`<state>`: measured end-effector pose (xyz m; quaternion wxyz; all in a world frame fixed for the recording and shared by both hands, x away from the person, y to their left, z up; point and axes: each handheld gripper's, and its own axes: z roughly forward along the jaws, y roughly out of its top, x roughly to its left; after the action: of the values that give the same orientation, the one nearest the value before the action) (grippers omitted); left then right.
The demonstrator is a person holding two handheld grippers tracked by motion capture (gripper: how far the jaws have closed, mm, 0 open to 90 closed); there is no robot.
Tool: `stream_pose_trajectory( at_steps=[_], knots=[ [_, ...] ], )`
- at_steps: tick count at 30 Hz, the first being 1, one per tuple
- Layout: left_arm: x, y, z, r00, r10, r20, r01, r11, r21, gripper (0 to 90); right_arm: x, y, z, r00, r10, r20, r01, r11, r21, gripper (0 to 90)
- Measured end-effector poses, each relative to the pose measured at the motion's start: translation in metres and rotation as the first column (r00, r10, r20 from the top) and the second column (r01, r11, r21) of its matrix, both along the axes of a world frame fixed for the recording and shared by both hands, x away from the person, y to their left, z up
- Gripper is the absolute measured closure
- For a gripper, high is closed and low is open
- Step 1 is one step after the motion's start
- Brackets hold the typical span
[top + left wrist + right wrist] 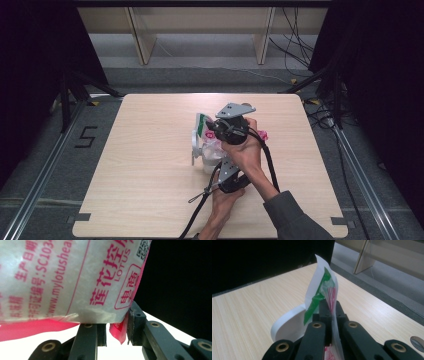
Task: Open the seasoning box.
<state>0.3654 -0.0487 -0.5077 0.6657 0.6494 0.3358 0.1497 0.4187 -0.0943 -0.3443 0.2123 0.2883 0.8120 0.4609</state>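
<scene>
A: From the high view, what is on the wooden counter (150,165)?

B: A person's two hands meet over its middle, each carrying tongs. The left tongs (216,172) sit nearer the person, the right tongs (214,131) just beyond them. Between them stands a white plastic bag (206,145) with pink print and a green strip near its top, resting on the counter.

A: And the left gripper view?

B: The bag (62,277) looms close, its frosted side covered in pink lettering, with a pink seam along the bottom. The left tongs (117,326) stand partly spread, and a pink corner of the bag hangs between the two jaws, lying against the right-hand one. Whether both pads press on it cannot be told.

A: The right gripper view?

B: The right tongs (329,308) are pressed together, pinching the bag's upper edge. The white film with its green strip (318,293) rises upright above the jaws, pink stripes beside it, and a curled white flap (287,327) bends toward the counter (249,315) on the left.
</scene>
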Motion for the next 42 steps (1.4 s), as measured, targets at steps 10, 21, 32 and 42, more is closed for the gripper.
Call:
stream_pose_trajectory(
  at_steps=[10, 21, 32, 42],
  knots=[
    [0.0002, 0.0008, 0.0014, 1.0000, 0.007, -0.001, -0.007, 1.0000, 0.007, 72.5, 0.0005, -0.0006, 0.0020, 0.9999, 0.009, 0.007, -0.009, 1.000, -0.005, 90.0],
    [0.0020, -0.0005, 0.0017, 1.0000, -0.001, 0.003, 0.001, 0.9999, -0.010, 72.6, 0.0014, 0.0014, 0.0010, 1.0000, -0.004, 0.001, 0.004, 1.000, -0.007, 90.0],
    [0.0025, -0.0018, 0.0020, 1.0000, -0.001, 0.001, 0.001, 0.9999, -0.010, 72.7, 0.0011, 0.0026, 0.0002, 1.0000, -0.007, -0.002, 0.007, 1.000, -0.017, 90.0],
    [0.0038, -0.0029, 0.0028, 1.0000, -0.006, -0.001, 0.006, 0.9999, -0.016, 72.8, 0.0032, 0.0025, 0.0000, 1.0000, 0.000, 0.002, 0.000, 1.000, -0.024, 90.0]
  ],
)
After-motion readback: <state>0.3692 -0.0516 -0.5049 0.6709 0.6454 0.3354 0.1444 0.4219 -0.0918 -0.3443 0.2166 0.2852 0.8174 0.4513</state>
